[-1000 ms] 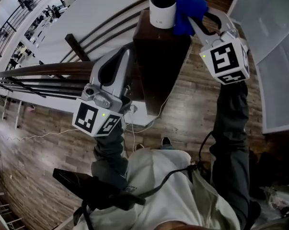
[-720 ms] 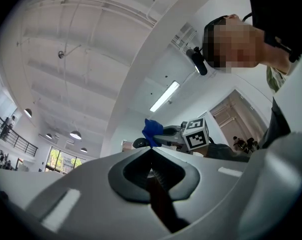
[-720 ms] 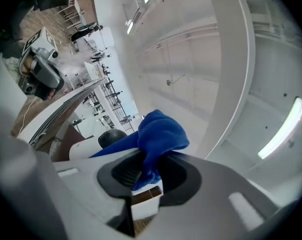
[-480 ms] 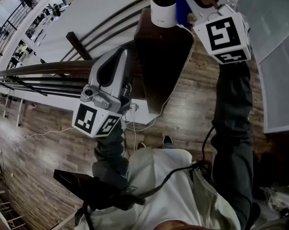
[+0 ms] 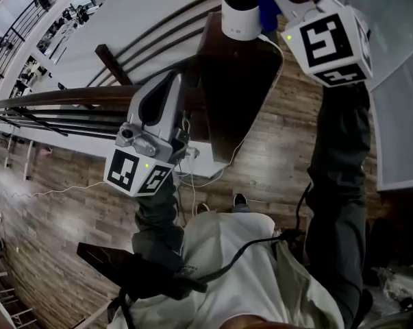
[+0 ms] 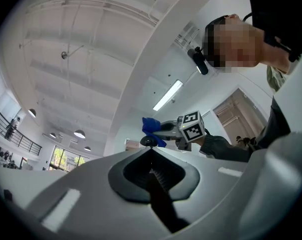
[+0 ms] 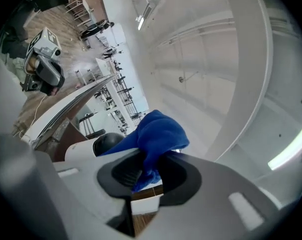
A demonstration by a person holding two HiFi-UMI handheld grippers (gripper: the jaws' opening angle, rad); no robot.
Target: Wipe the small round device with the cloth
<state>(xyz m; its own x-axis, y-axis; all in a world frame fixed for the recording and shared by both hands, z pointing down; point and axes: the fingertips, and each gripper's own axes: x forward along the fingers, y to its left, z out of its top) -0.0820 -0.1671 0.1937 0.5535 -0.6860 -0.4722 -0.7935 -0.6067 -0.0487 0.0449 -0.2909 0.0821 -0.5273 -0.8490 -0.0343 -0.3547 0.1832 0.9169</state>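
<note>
Right gripper [image 7: 143,171] clamped on blue cloth [image 7: 158,131], laid against the small round device [image 5: 242,12] at frame top centre; left gripper [image 6: 152,169] idle, jaws together, empty; recommend light circular strokes, avoiding toppling it.

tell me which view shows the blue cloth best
Right gripper view: the blue cloth is large, centred, clamped in the right gripper. Head view crops it at the top edge; left gripper view shows it tiny.
</note>
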